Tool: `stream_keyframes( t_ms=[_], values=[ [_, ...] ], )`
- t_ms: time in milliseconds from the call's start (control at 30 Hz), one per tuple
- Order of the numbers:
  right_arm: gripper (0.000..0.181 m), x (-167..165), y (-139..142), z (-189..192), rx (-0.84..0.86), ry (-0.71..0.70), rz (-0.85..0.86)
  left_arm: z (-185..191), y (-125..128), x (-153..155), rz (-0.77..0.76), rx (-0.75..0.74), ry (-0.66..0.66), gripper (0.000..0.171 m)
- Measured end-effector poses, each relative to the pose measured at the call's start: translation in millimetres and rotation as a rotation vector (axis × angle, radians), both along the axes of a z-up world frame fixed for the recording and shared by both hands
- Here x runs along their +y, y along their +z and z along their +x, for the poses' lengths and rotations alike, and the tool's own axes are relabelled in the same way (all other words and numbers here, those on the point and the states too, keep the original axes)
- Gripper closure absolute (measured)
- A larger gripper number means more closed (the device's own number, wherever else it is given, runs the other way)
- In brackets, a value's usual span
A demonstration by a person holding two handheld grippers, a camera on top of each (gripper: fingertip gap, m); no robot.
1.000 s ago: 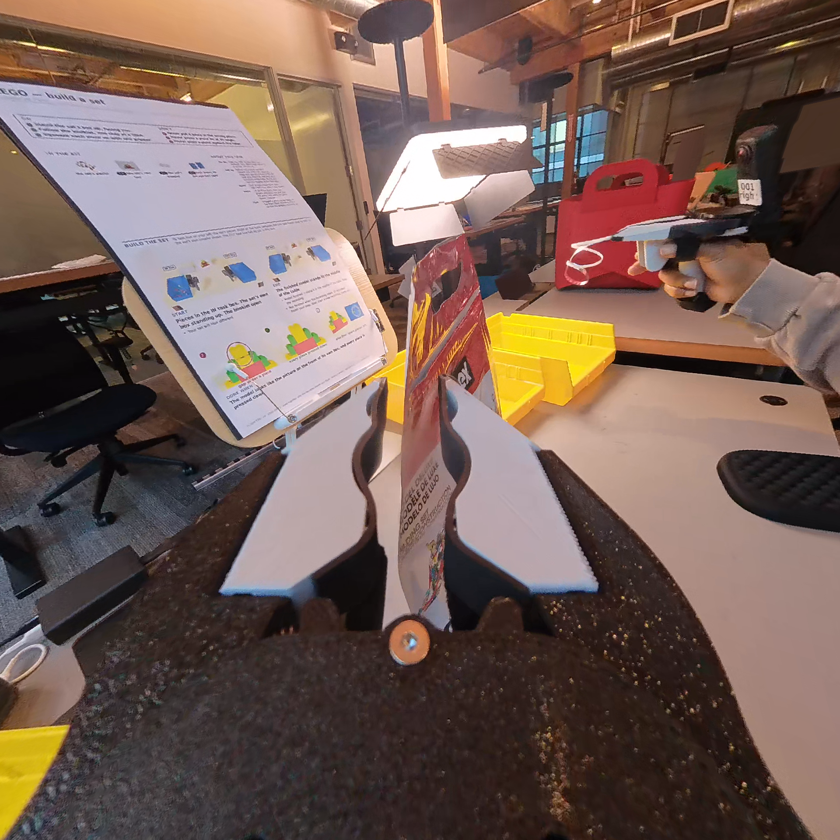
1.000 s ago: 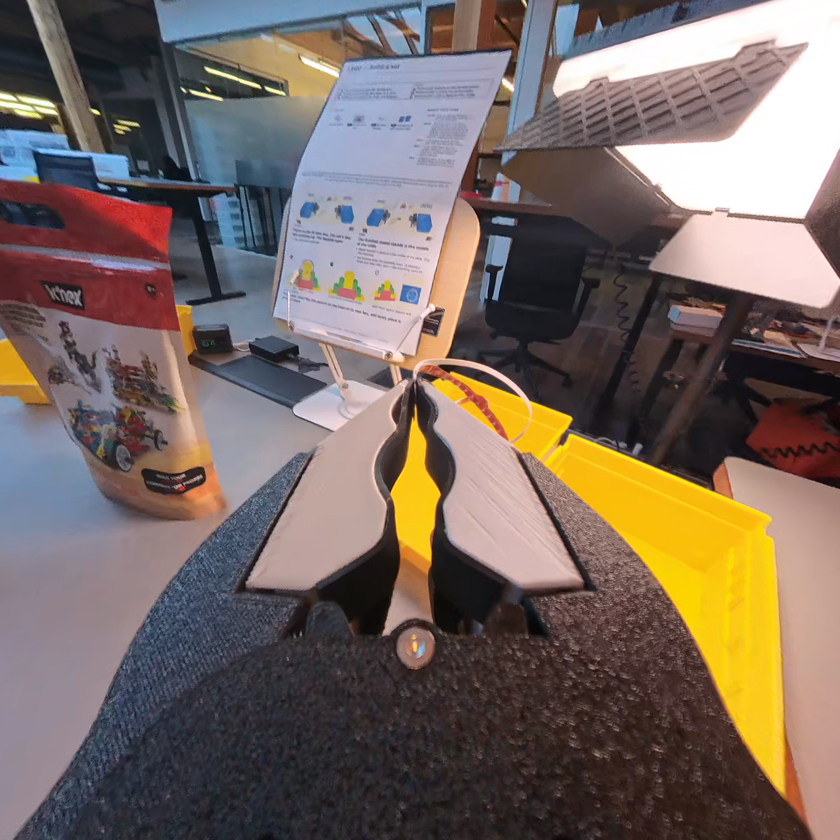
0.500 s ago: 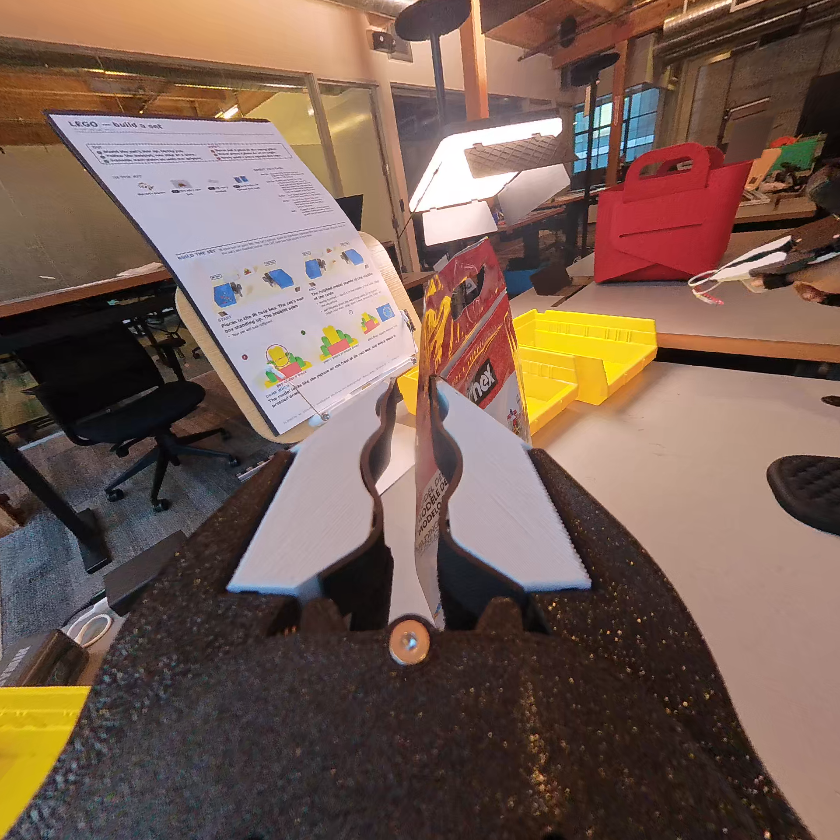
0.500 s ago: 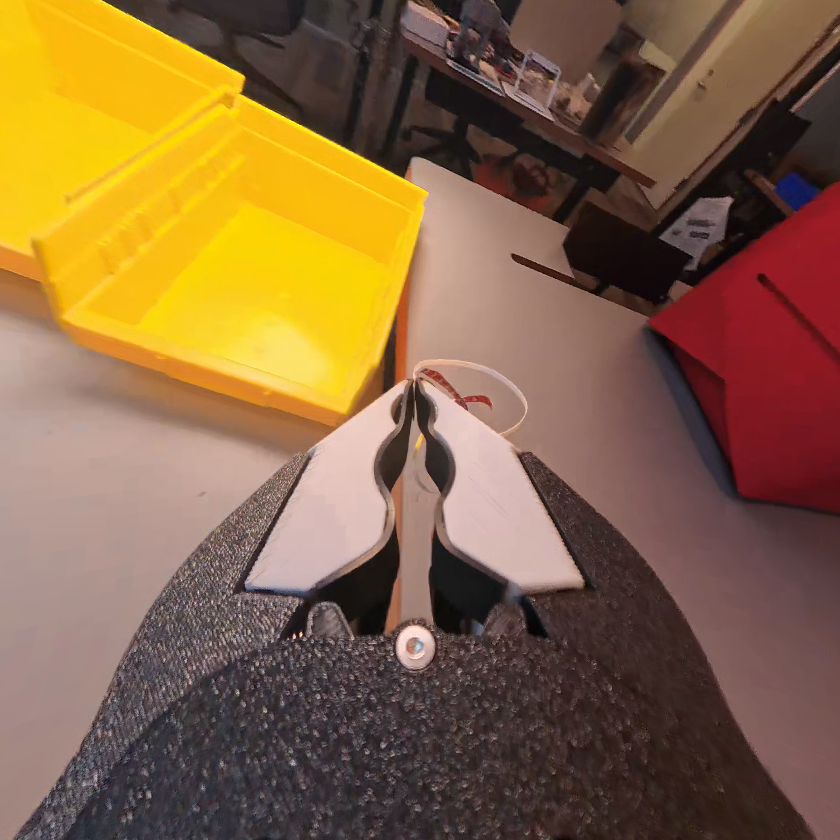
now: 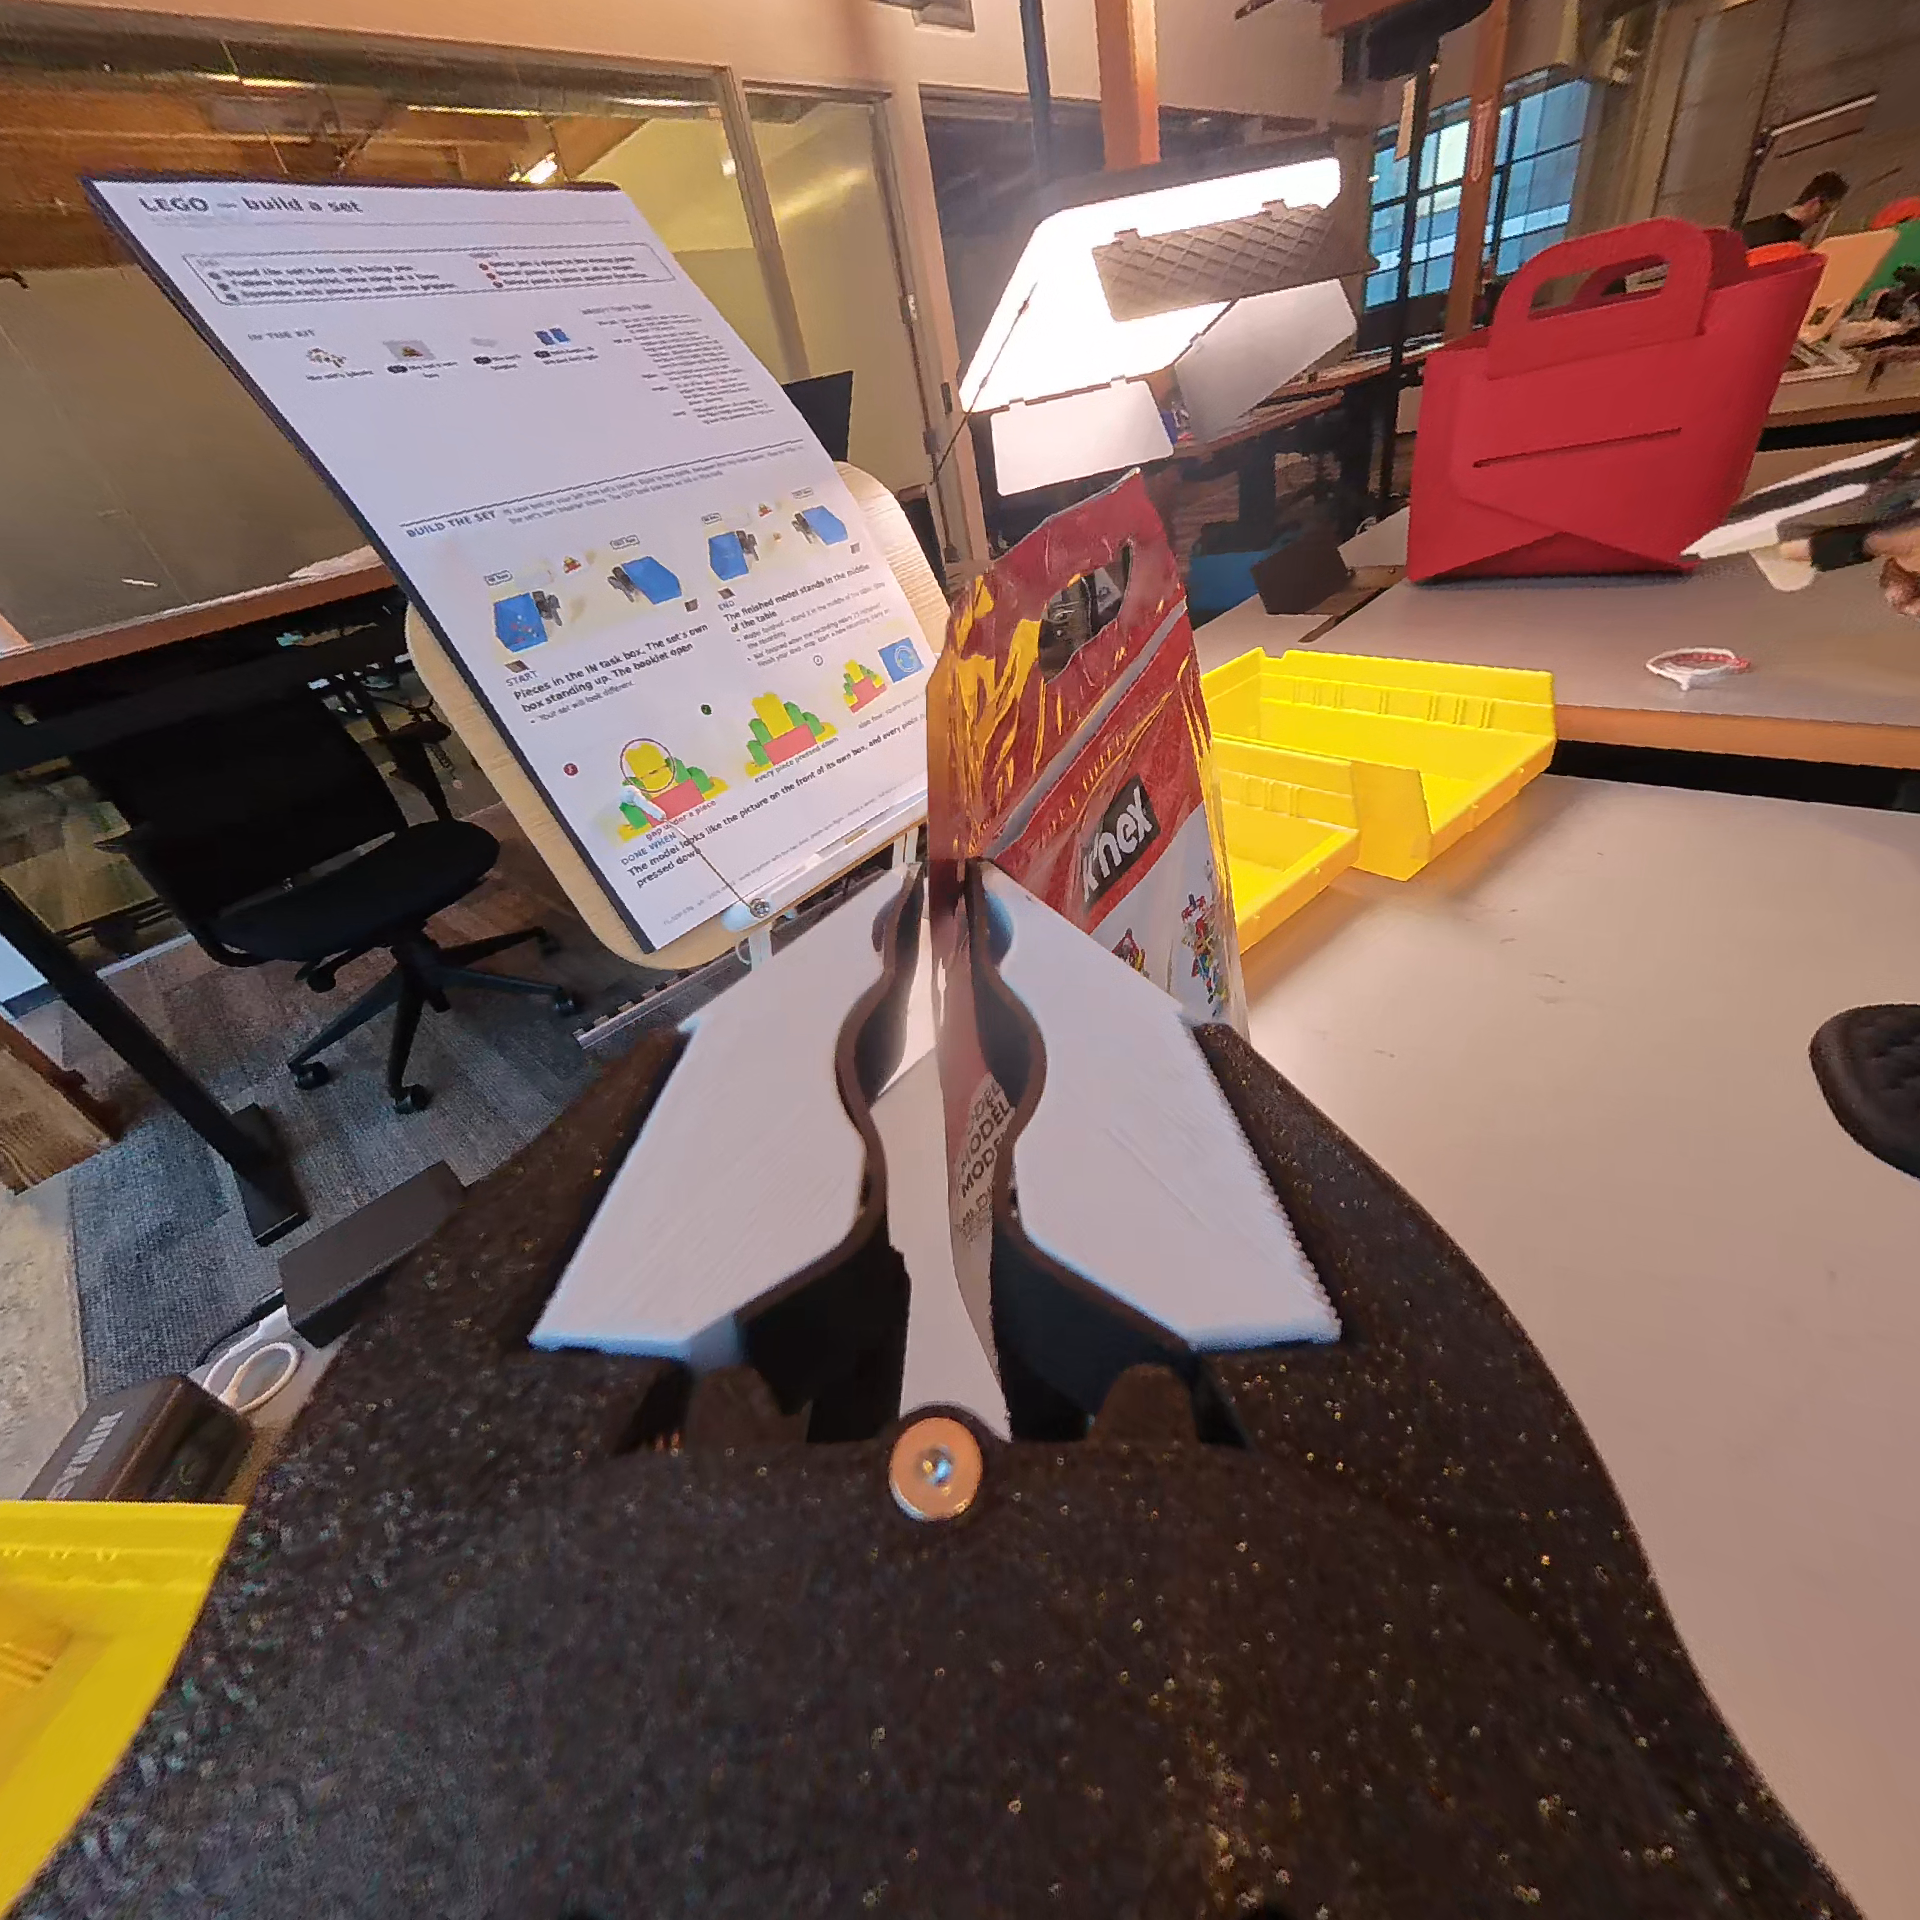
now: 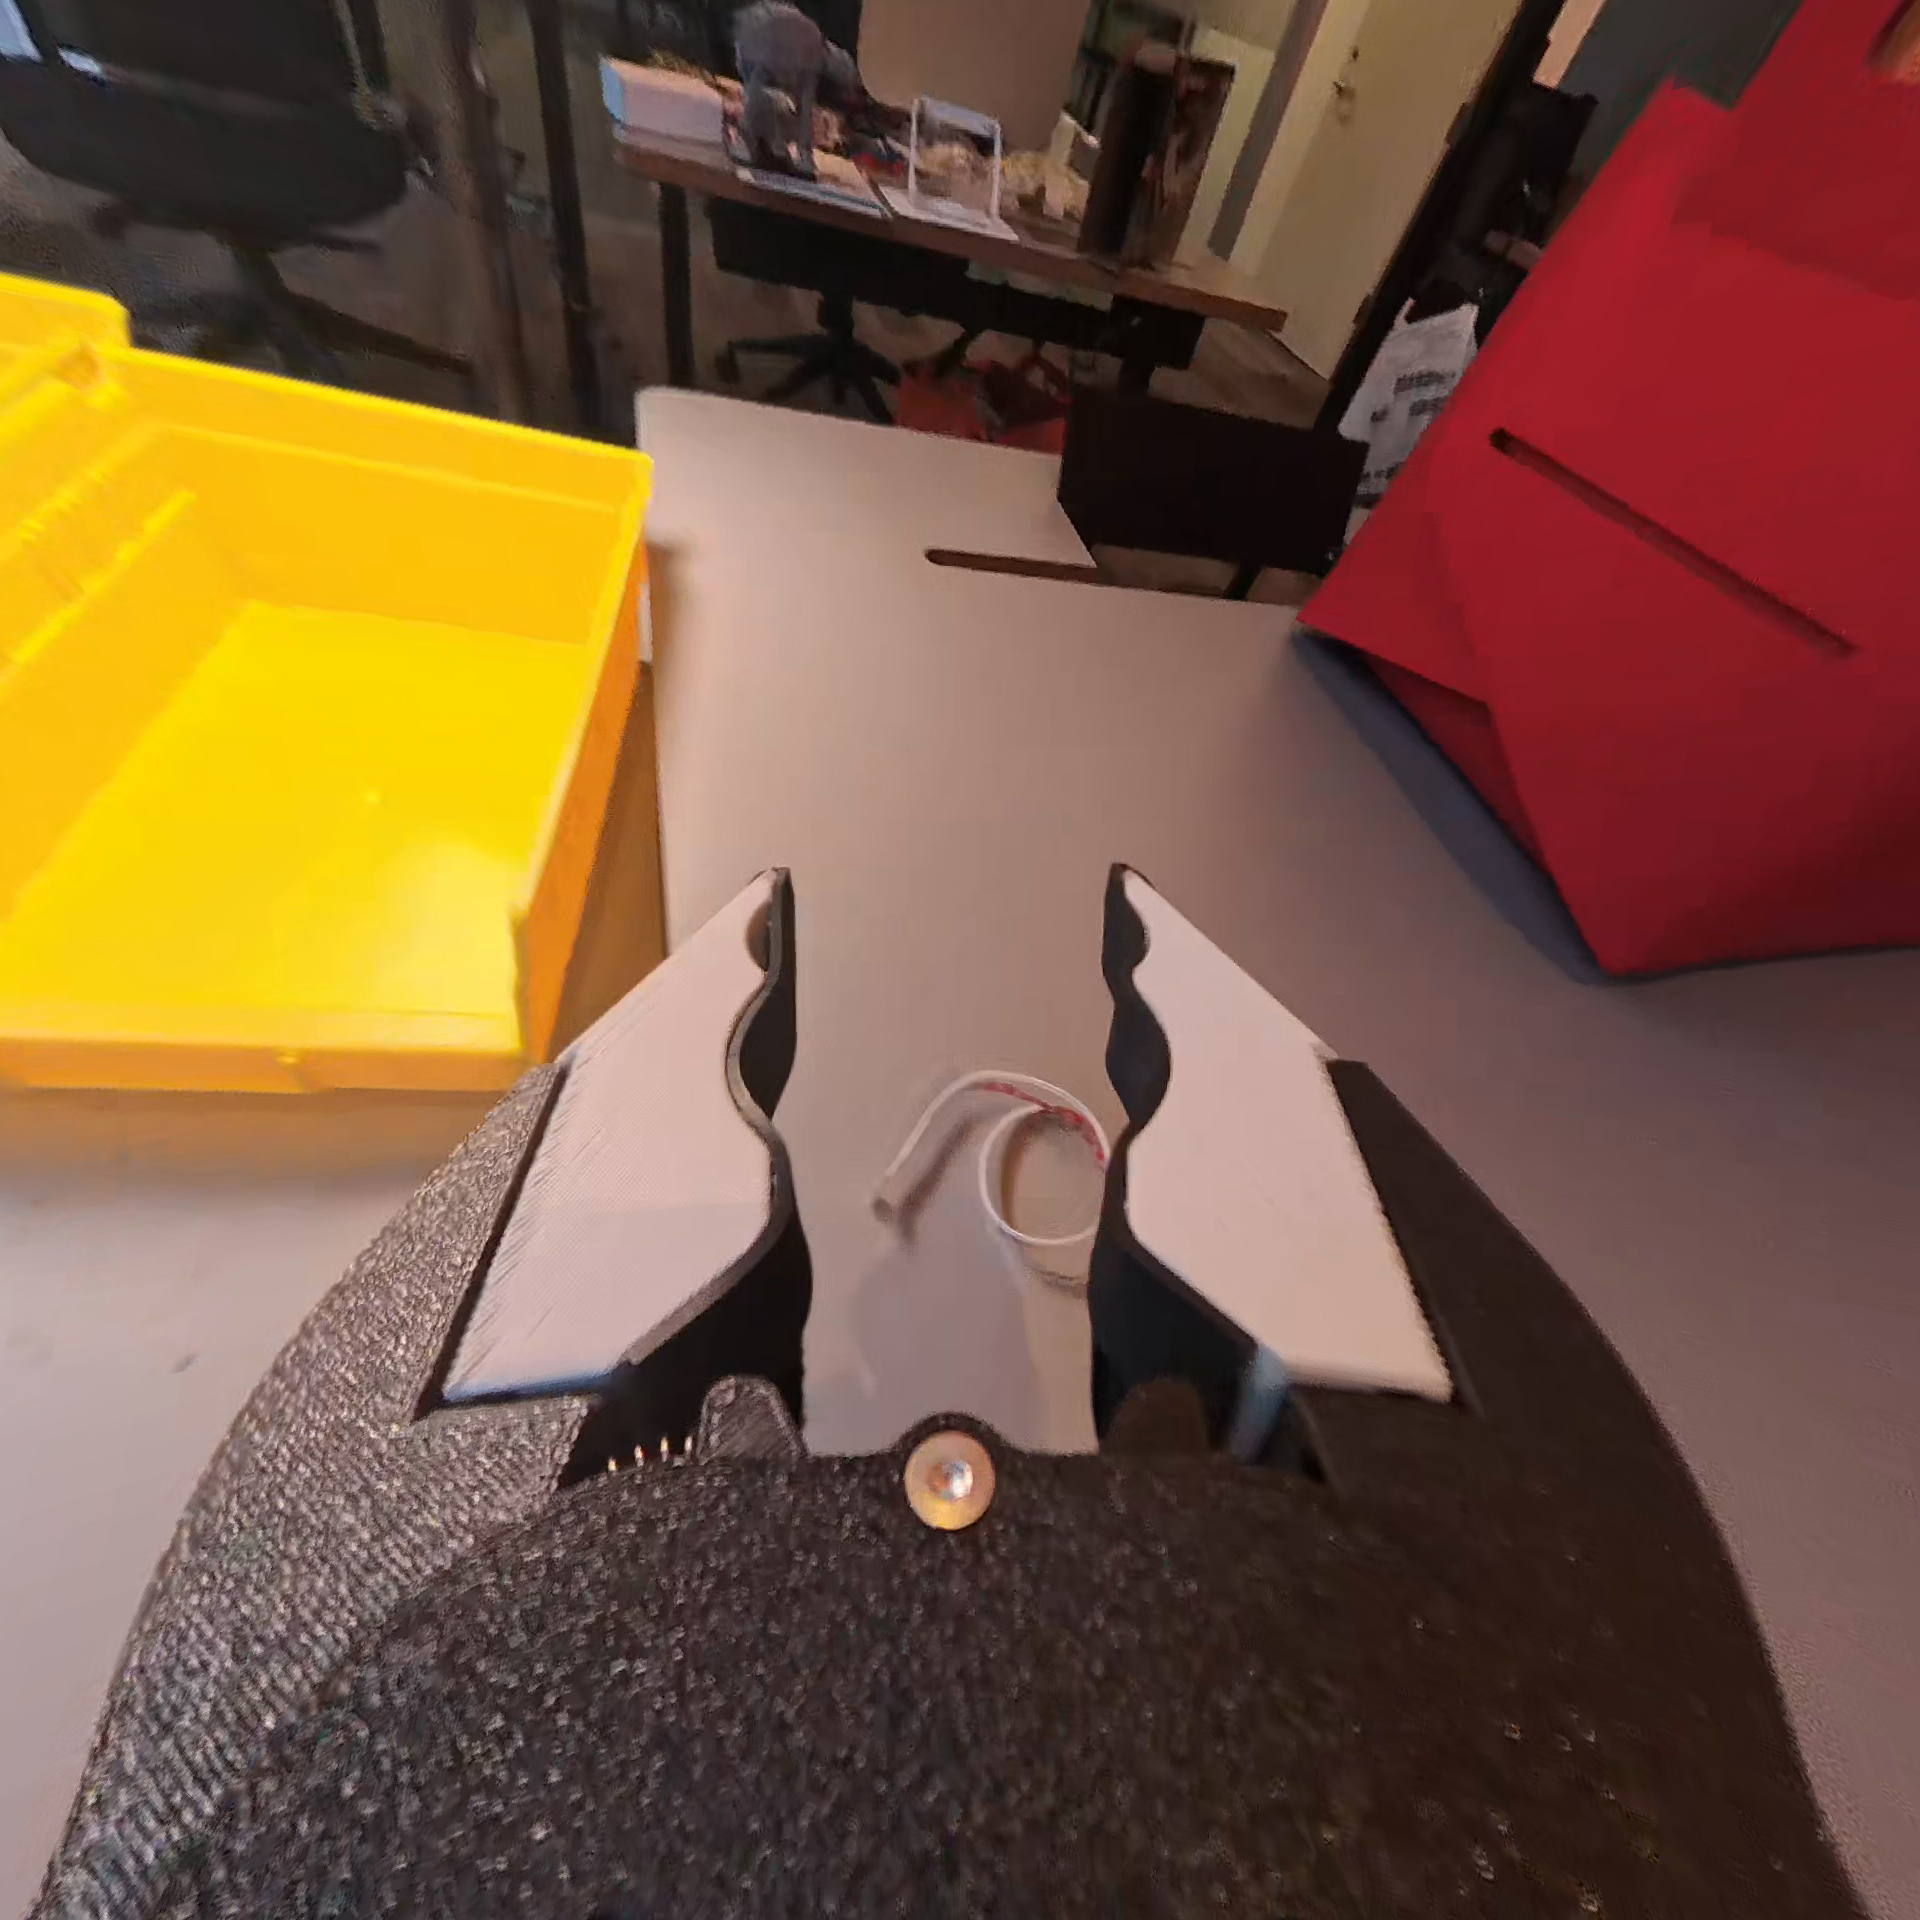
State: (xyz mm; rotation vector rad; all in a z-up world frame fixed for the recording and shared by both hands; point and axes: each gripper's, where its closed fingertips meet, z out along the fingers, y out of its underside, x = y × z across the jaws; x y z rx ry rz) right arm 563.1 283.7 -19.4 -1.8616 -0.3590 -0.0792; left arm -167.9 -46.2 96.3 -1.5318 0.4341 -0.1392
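Observation:
My left gripper is shut on the edge of a red and white toy pouch and holds it upright over the grey table. My right gripper is open and empty, low over a second grey table. A curled white strip with a red edge lies on that table between its fingers. The strip also shows far off in the left wrist view, with the right gripper just above it.
Yellow bins sit at the table's far edge, also in the right wrist view. A red felt bag stands right of the strip. An instruction sheet on a stand is at left. A black pad lies right. Spacing between my two grippers at the tips: around 80 cm.
My right gripper swung down to the far table, opened and let go of the curled strip, which now lies on the table. My left gripper still holds the pouch, shifted slightly.

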Motion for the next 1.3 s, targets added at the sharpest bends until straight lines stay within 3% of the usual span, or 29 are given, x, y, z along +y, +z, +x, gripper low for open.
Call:
stream_keyframes(
  t_ms=[100,200,300,400,567,700,867,1000,1133,1167,1200,1300],
  values=[
    [0.119,-17,31,-54,0.080,0.145,0.067,2,-6,4,-0.023,0.018,-0.008,0.165],
    [0.121,-52,62,-149,0.089,0.391,0.133,7,-12,6,-0.046,0.040,-0.022,0.163],
    [0.130,-107,86,-265,0.070,0.704,0.184,8,-16,7,-0.057,0.038,-0.026,0.162],
    [0.141,-184,101,-380,0.045,1.051,0.210,11,-10,3,-0.038,0.002,-0.055,0.164],
    [0.141,-291,97,-527,-0.195,1.461,0.272,19,9,-6,0.026,-0.131,-0.158,0.168],
    [0.140,-326,96,-611,-0.490,1.546,0.471,27,13,-10,0.007,-0.203,-0.230,0.171],
    [0.144,-315,95,-667,-0.776,1.477,0.638,38,16,-22,-0.075,-0.312,-0.357,0.171],
    [0.153,-312,99,-676,-0.781,1.457,0.704,40,16,-26,-0.128,-0.411,-0.454,0.171],
    [0.149,-312,91,-680,-0.792,1.480,0.691,48,15,-29,-0.149,-0.445,-0.531,0.171],
    [0.154,-313,89,-681,-0.805,1.490,0.693,49,15,-29,-0.151,-0.448,-0.543,0.171],
    [0.177,-314,88,-680,-0.821,1.506,0.699,49,16,-30,-0.149,-0.453,-0.550,0.171],
    [0.181,-319,60,-675,-0.921,1.602,0.582,45,17,-30,-0.137,-0.440,-0.523,0.171]
  ],
)
